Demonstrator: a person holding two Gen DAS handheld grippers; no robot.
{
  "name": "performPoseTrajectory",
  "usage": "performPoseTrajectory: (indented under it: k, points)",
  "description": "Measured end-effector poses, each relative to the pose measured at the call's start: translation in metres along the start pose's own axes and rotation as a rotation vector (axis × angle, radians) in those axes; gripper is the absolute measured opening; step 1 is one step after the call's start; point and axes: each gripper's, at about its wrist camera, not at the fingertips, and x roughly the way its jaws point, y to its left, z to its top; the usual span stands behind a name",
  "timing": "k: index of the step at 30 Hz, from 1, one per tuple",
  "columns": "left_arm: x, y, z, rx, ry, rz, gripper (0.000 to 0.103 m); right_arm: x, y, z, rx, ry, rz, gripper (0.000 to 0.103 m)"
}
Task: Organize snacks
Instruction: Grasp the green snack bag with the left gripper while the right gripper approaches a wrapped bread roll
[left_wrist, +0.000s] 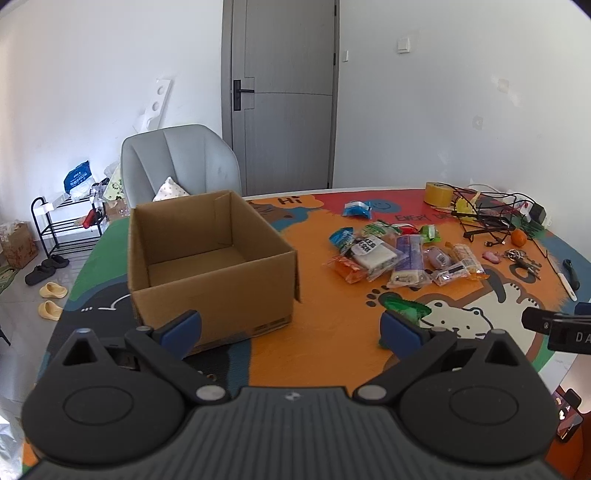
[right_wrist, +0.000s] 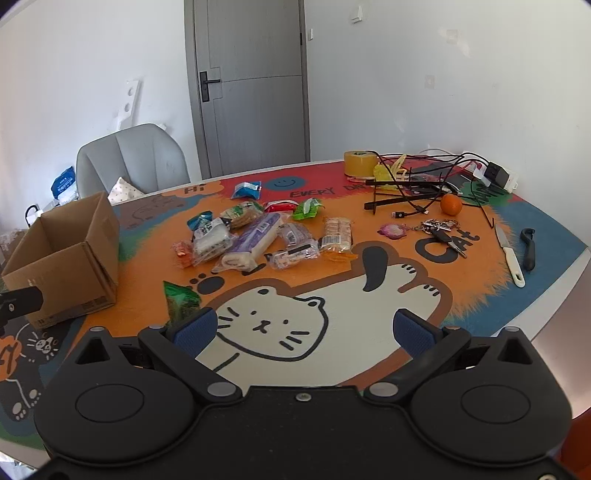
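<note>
Closest to me, my left gripper (left_wrist: 290, 334) hovers above the table with its jaws spread wide and nothing between them. My right gripper (right_wrist: 304, 330) is the same: jaws wide apart, holding nothing, over the cartoon cat printed on the table mat (right_wrist: 332, 314).

Just beyond the grippers, a green snack packet (right_wrist: 181, 301) lies alone on the orange part of the mat, near the left finger of the right gripper. To its left stands an open cardboard box (left_wrist: 207, 258), upright, with no snacks visible inside it.

Further back, in the middle of the mat, the pile of snacks (right_wrist: 258, 236) sits well apart from the box: clear and coloured wrappers overlapping each other, with a long purple packet (right_wrist: 255, 240) among them. A blue packet (right_wrist: 245, 189) lies separately behind the pile.

To the right are a bunch of keys (right_wrist: 439, 230), a white knife (right_wrist: 509, 254), an orange fruit (right_wrist: 451, 204), a tangle of black cables (right_wrist: 417, 184) and a yellow tape roll (right_wrist: 360, 162). Beyond the table are a grey chair (left_wrist: 181, 162) and a grey door (left_wrist: 282, 92).
</note>
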Motion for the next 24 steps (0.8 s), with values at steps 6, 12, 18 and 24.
performPoseTrajectory:
  k: [6,12,18,24]
  points:
    - [0.019,-0.019,-0.003,-0.029,0.025,-0.023,0.102,0.013,-0.018,-0.004,0.038,-0.028,-0.013,0.103]
    - [0.038,-0.04,-0.006,-0.029,0.033,-0.008,0.102,0.029,-0.032,-0.008,0.061,-0.05,-0.029,0.103]
    - [0.058,-0.063,-0.01,0.002,0.055,-0.015,0.102,0.046,-0.041,-0.012,0.058,-0.047,-0.031,0.103]
    - [0.073,-0.078,-0.013,0.021,0.067,-0.064,0.101,0.058,-0.05,-0.013,0.062,-0.045,-0.006,0.103]
